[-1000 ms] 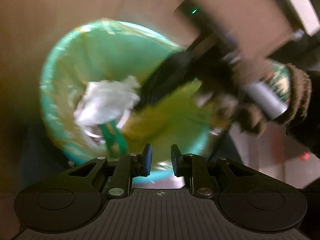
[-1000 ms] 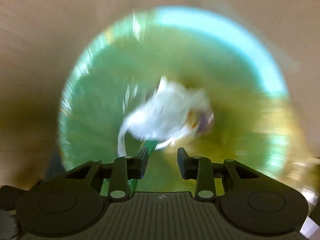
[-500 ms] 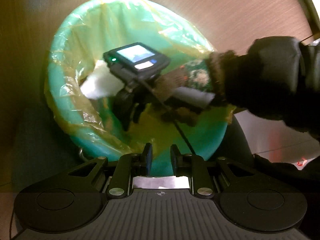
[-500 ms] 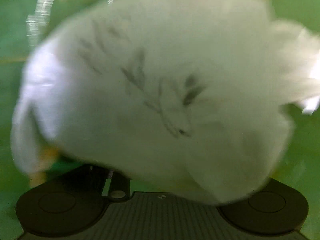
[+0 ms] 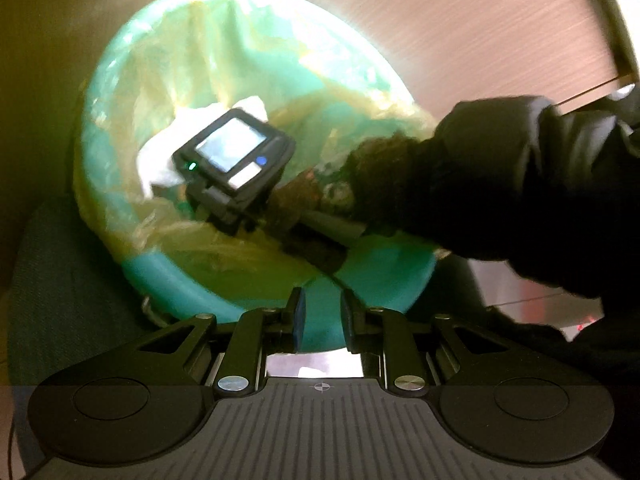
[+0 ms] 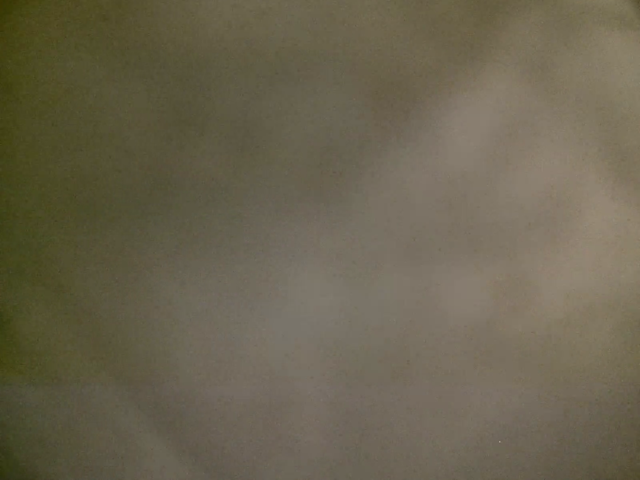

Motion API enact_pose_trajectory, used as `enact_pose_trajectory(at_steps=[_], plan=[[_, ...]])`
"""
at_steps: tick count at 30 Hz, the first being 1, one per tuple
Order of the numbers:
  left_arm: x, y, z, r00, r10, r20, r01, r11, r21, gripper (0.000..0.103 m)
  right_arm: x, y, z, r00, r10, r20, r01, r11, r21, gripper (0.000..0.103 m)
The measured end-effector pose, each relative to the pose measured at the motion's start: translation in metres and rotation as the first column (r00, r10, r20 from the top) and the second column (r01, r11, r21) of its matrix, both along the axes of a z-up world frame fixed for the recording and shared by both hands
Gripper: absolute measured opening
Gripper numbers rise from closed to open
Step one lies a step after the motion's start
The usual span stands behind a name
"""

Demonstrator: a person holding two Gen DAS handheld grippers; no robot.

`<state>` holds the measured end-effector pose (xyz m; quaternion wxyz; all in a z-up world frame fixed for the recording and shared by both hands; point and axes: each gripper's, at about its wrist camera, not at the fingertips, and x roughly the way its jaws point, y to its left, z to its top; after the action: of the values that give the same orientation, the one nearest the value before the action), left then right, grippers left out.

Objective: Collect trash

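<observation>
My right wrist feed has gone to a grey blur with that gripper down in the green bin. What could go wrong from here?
1. The right gripper is buried against the white tissue; its jaws are hidden, so a grasp may miss or half-catch.
2. It may snag the loose yellow liner and drag it off the bin.
3. The left gripper, empty, isn't steadying anything.

A wood-grain wall panel (image 5: 500,32) is standing behind everything; below and left of it, a dark grey-green floor patch (image 5: 68,280) is lying in shadow.
</observation>
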<state>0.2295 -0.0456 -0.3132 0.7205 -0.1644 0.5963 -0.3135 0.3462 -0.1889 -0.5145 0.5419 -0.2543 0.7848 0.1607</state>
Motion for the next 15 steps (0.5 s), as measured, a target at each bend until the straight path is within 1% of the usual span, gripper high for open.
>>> enact_pose_trajectory(at_steps=[3,5,7,9,11,13,14,15], plan=[[0.003,0.008,0.013,0.998,0.030,0.059,-0.029,0.999,-0.020,0.022,0.000,0.004,0.007,0.999,-0.041,-0.013,0.041,0.999,0.014,0.034],[0.006,0.016,0.018,0.993,0.079,0.091,-0.079,0.997,-0.005,0.022,0.001,0.003,0.025,0.997,-0.076,-0.012,0.076,0.996,0.052,0.034],[0.010,0.024,0.018,0.987,0.126,0.105,-0.128,0.992,0.017,0.022,0.004,-0.001,0.051,0.992,-0.126,-0.022,0.128,0.987,0.095,0.034],[0.014,0.031,0.016,0.979,0.171,0.112,-0.175,0.984,0.029,0.022,0.004,-0.008,0.088,0.986,-0.165,-0.021,0.166,0.975,0.149,0.034],[0.021,0.034,0.014,0.971,0.206,0.119,-0.211,0.977,0.033,0.022,0.000,-0.015,0.128,0.983,-0.186,-0.007,0.183,0.962,0.203,0.034],[0.029,0.031,0.008,0.967,0.217,0.131,-0.224,0.973,0.047,0.022,-0.004,-0.025,0.173,0.977,-0.213,0.009,0.202,0.940,0.273,0.034],[0.034,0.028,0.004,0.968,0.212,0.136,-0.221,0.973,0.058,0.022,-0.006,-0.023,0.189,0.973,-0.231,0.019,0.215,0.930,0.298,0.034],[0.039,0.023,0.000,0.970,0.198,0.143,-0.209,0.975,0.073,0.022,-0.006,-0.032,0.213,0.967,-0.254,0.036,0.228,0.915,0.333,0.034]])
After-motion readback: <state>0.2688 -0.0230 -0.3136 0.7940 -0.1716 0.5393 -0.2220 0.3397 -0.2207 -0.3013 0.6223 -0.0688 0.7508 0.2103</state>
